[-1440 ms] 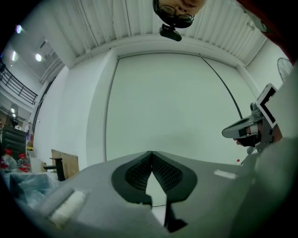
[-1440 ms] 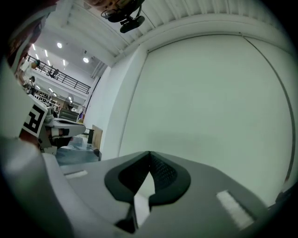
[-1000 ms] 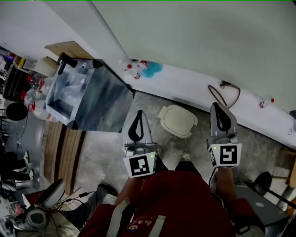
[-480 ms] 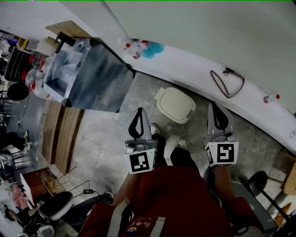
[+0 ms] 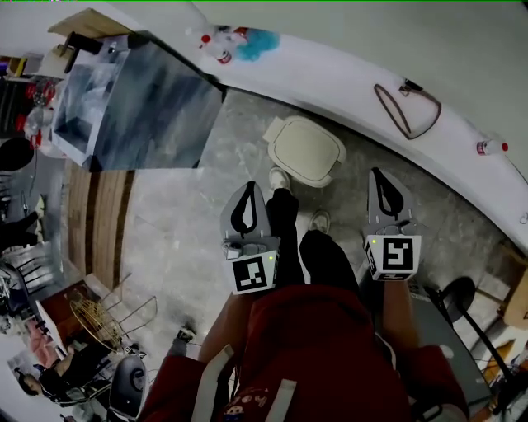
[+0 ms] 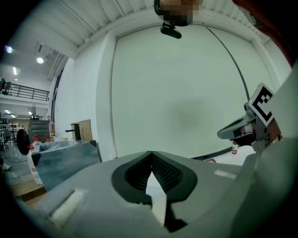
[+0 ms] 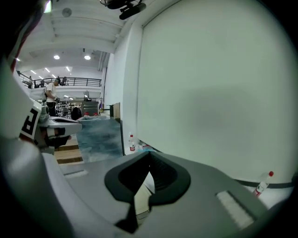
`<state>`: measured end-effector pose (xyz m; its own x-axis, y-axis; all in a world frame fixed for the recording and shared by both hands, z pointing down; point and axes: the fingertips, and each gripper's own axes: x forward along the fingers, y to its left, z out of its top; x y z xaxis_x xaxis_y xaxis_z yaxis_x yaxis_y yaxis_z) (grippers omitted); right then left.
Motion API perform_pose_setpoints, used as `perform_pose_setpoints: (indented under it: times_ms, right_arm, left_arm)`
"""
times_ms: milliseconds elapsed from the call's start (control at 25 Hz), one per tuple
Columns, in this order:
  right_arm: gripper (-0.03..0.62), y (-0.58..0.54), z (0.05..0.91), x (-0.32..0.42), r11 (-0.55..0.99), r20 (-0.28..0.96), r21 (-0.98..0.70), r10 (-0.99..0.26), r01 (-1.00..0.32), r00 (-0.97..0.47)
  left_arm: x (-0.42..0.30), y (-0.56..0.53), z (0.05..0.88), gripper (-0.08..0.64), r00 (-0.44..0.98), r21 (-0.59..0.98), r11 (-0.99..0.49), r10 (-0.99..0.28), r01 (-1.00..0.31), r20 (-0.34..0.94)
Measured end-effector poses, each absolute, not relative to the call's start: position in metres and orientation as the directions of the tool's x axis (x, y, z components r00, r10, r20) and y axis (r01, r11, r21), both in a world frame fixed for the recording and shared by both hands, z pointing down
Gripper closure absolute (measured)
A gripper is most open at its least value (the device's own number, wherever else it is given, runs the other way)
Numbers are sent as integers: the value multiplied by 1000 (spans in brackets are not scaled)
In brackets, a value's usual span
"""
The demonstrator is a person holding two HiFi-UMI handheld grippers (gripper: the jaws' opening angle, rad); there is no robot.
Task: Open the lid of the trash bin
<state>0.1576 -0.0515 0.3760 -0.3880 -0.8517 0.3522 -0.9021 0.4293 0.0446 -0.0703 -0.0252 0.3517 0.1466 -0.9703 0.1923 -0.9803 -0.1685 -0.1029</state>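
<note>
My left gripper [image 5: 247, 191] and right gripper [image 5: 380, 177] both have their jaws pressed together, holding nothing. The bin [image 5: 289, 167] stands on the floor [image 5: 173, 239] at its edge along the wall [image 5: 371, 41], lid [image 5: 308, 148] down, well ahead of both grippers.

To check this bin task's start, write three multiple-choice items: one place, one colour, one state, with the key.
1. The trash bin stands: A on the floor by the wall; B on the wooden boards; C behind the person.
2. Its lid is: A red; B cream; C black.
3. The left gripper and right gripper are: A both open; B one open; C both shut.
Key: A, grey floor below the wall; B, pale cream top; C, each gripper view shows jaws together, empty.
</note>
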Motion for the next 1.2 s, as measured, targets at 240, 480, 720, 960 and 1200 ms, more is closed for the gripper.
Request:
perform_pose_setpoints:
  times_ms: [240, 480, 720, 960, 1200]
  right_arm:
    - [592, -45, 430, 146, 415, 446, -3, -814, -910, -372]
    - [592, -49, 491, 140, 390, 533, -65, -764, -918, -363]
    - [592, -43, 555, 148, 339, 639, -112, -695, -934, -329]
    - [592, -35, 618, 138, 329, 730, -143, -601, -933, -324]
    - [592, -39, 674, 134, 307, 782, -161, -541, -938, -311]
  left_arm:
    - [-59, -23, 407, 555, 188, -41, -207, -942, -977, 277]
    - [-52, -26, 460, 555, 219, 8, -232, -908, -973, 358]
    - [-60, -21, 518, 555, 209, 49, -211, -862, -976, 461]
    - [-61, -20, 579, 555, 235, 55, -248, -792, -967, 564]
    - [-55, -27, 630, 555, 260, 104, -254, -724, -962, 639]
